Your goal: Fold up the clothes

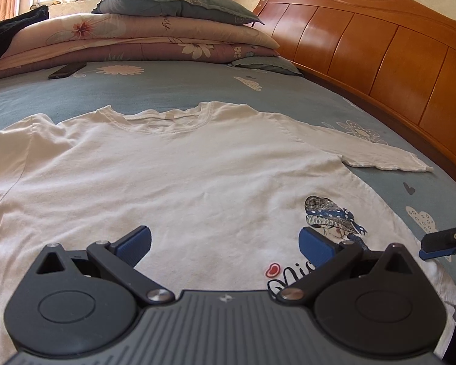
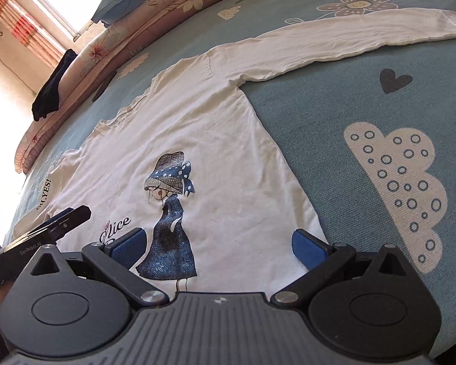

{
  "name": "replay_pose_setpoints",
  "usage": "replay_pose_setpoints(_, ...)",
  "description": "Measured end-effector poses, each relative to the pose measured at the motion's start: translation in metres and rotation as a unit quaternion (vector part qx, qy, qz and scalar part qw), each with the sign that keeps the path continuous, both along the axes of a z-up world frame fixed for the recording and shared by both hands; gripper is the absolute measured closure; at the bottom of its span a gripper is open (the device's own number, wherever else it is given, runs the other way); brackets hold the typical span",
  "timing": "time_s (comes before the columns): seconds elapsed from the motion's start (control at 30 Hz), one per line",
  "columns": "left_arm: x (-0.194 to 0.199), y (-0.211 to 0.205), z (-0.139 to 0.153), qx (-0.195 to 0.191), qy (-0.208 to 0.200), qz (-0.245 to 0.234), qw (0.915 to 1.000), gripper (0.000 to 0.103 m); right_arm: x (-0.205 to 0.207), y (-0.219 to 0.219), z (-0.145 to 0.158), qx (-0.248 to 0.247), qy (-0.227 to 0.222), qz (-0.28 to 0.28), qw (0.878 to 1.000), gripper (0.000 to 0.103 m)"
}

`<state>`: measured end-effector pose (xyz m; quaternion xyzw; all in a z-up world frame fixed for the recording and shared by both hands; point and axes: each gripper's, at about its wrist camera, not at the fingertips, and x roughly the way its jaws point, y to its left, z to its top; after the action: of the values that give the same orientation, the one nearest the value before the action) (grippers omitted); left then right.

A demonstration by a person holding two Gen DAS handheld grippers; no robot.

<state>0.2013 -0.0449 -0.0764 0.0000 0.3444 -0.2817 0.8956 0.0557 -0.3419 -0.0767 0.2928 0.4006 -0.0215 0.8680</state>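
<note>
1. Shirt [image 1: 173, 164] first: white, long-sleeved, spread flat and face up on the blue flowered bedsheet [image 1: 179, 88], neckline toward the far pillows.
2. My left gripper [image 1: 225, 245] has its jaws spread wide, blue pads [image 1: 136, 243] gripping nothing, low over the hem area.
3. My right gripper [image 2: 217, 245] is spread just as wide, holding nothing, framing the skirt of the printed girl [image 2: 168, 213] near the hem.
4. From the right wrist I can see the left gripper's finger [image 2: 57, 222] poking in beside the "Nice" lettering; from the left wrist, only a tip of the right gripper [image 1: 447, 240] shows at the edge.
5. Right view gives me the whole long sleeve [image 2: 349, 42] stretched out across the sheet, plus a "YES!" print [image 2: 45, 193] on the other sleeve.
6. Left view alone shows the wooden headboard [image 1: 380, 48], the stacked quilts [image 1: 155, 39], the pillow [image 1: 179, 3] on top and a dark phone [image 1: 67, 70] lying beside the stack.
</note>
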Motion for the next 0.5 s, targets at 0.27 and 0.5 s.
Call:
replay_pose_setpoints(0.27, -0.008, -0.019, -0.021, 0.064, -0.028, -0.019, 0.9974, 0.001, -0.006, 0.028, -0.001, -0.086, -0.004, -0.002, 0.996, 0.0)
replay_pose_setpoints(0.5, -0.003, -0.009, -0.017, 0.033, -0.011, -0.016, 0.9993, 0.001, 0.023, 0.056, 0.02, -0.165, -0.045, 0.052, 0.984, 0.0)
